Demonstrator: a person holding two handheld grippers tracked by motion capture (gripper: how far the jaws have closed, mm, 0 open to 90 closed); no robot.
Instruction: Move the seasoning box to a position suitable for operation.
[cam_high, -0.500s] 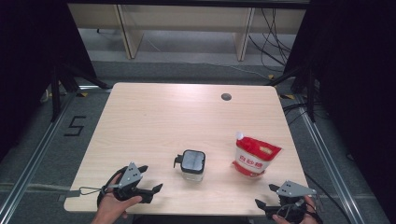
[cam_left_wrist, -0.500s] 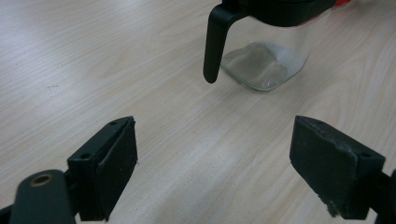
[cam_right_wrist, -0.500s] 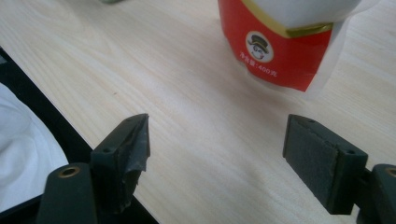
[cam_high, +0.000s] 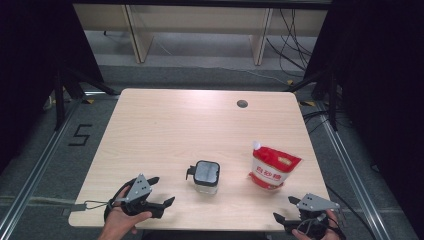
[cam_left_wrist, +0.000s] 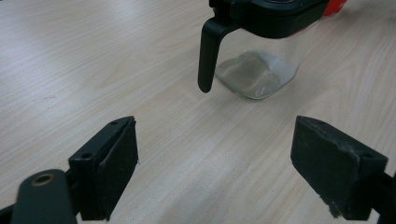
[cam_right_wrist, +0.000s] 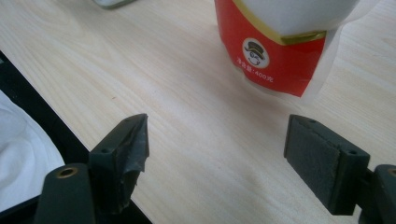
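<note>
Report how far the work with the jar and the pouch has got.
Nothing looks done yet. The glass jar stands with its black lid on, and the red pouch stands upright beside it, apart. In hand: nothing. The left gripper and right gripper are open near the table's front edge. Grasping both things is left.

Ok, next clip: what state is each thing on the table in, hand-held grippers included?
Glass jar: upright, black lid on, looks empty, handle toward the left hand-held gripper.
Red and white pouch: standing, spout at its top corner, untouched.
Left hand-held gripper: jaws open, nothing between them, short of the jar.
Right hand-held gripper: jaws open, nothing between them, at the near table edge.
</note>
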